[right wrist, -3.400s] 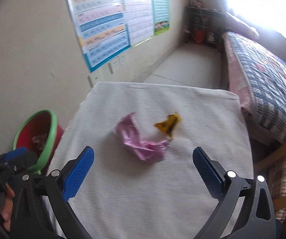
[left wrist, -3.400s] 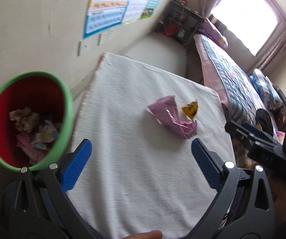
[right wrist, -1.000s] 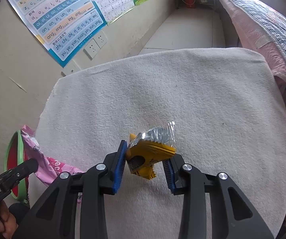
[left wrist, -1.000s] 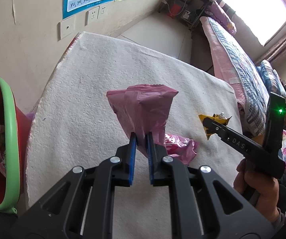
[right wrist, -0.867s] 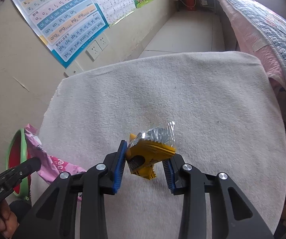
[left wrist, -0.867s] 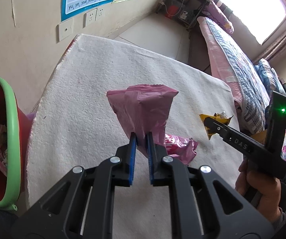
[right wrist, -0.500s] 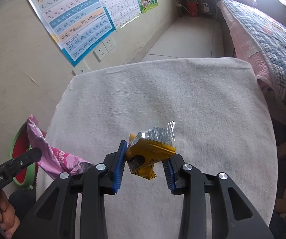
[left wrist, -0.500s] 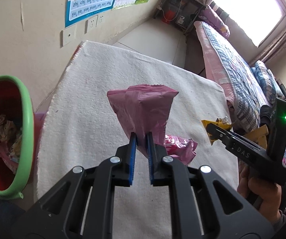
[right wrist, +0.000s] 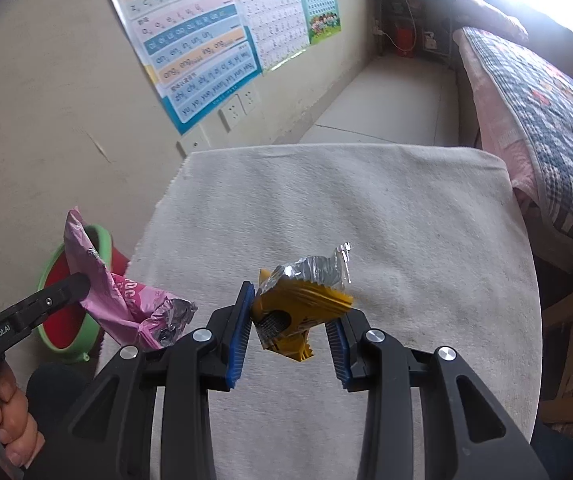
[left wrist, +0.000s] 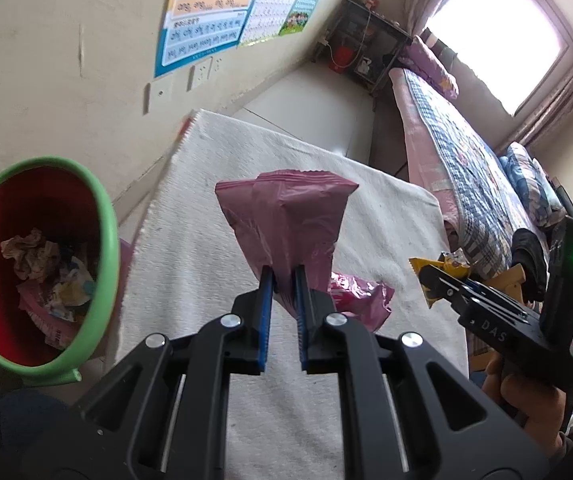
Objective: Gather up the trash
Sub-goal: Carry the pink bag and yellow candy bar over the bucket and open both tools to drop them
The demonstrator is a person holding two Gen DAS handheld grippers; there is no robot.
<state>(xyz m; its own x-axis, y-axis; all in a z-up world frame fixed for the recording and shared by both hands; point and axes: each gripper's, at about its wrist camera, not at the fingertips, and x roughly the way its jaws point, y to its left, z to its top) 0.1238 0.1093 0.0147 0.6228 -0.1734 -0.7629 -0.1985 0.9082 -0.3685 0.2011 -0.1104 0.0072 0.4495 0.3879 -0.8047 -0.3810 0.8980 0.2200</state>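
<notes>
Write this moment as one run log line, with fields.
left tongs: shut on pink wrapper | right tongs: shut on yellow wrapper | bin: left of table, not reached

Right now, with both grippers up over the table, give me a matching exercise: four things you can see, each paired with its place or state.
Things:
1. pink wrapper
2. yellow wrapper
3. bin
4. table cloth

Places or states:
A. on the floor beside the table, trash inside
B. pinched in the left gripper
C. white, covering the table top
D. clamped in the right gripper

Pairs: 1-B, 2-D, 3-A, 4-C
</notes>
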